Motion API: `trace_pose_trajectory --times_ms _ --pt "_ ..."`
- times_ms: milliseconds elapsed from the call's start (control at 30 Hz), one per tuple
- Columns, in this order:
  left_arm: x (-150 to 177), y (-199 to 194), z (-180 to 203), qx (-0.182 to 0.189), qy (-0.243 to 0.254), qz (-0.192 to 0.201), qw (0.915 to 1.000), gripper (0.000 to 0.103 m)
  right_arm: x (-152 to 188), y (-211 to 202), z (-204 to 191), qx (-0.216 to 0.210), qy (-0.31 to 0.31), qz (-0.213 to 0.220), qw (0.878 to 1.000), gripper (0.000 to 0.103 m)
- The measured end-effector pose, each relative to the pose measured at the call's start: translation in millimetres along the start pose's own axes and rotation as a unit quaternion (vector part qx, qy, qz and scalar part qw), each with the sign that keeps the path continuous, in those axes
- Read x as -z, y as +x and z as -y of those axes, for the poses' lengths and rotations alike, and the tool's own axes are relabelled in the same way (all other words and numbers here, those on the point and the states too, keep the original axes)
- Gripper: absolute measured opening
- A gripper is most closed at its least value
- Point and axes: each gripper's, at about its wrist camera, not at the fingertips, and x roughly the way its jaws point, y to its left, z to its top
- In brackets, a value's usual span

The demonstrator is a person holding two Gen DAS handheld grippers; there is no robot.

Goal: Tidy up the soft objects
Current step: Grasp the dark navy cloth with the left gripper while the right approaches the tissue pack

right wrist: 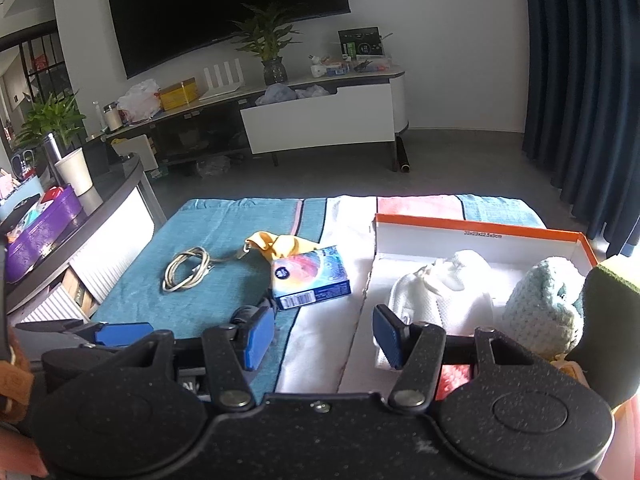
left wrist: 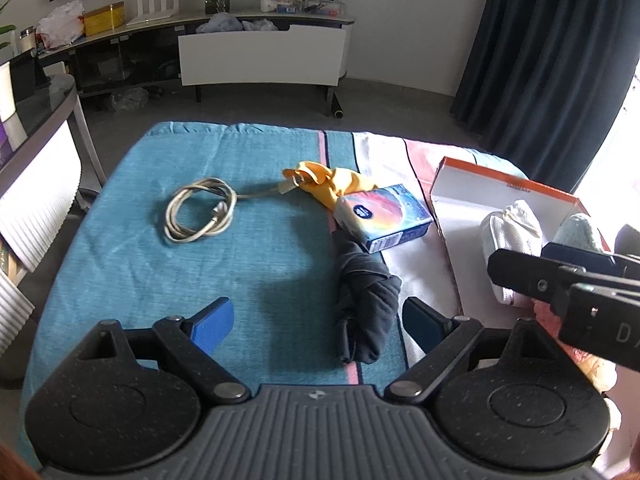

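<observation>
Left wrist view: the left gripper (left wrist: 318,320) is angling downward, fingers standing apart and empty, with the crumpled dark grey cloth bundle (left wrist: 366,300) lying between them, nearer the right finger, untouched on the teal towel (left wrist: 200,264). Right gripper (right wrist: 324,336) is likewise gaping empty.

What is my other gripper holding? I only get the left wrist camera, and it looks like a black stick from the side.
Observer: Nothing. The right gripper is open, and there is only empty space between its blue pads.
Operator: What's hiding behind it in the box?
Observer: A mint knitted bundle lies inside the orange-rimmed box, just right of the white mesh bag.
Operator: Is there anything past that?
Observer: Yes, a dark green thing with a yellow top at the far right edge. It's too cropped to name.
</observation>
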Motion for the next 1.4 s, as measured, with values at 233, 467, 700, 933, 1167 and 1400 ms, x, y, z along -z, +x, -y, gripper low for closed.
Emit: trace_pose_trajectory --times_ms 233,467,700,933,1167,1400 --pt "-1 23 10 0.002 0.007 -0.011 0.9999 0.085 -1 8 10 0.006 0.006 -0.006 1.0 0.067" --pt "3 40 12 0.018 0.008 -0.02 0.9996 0.05 -4 19 8 -0.001 0.002 -0.015 1.0 0.07" --pt "1 29 -6 0.006 -0.002 0.007 1.0 0.037 -12 42 -1 -0.028 -0.015 -0.03 0.999 0.082" --pt "-6 17 -38 -0.016 -0.031 0.015 0.9993 0.037 -26 85 -9 -0.041 -0.038 -0.062 0.997 0.084" --pt "-12 19 -47 -0.02 -0.037 0.021 0.9989 0.037 -31 124 -11 -0.028 -0.049 -0.091 0.994 0.086" --pt "-14 21 -50 -0.02 -0.039 0.022 0.9988 0.037 -31 142 -13 -0.027 -0.058 -0.1 0.993 0.091"
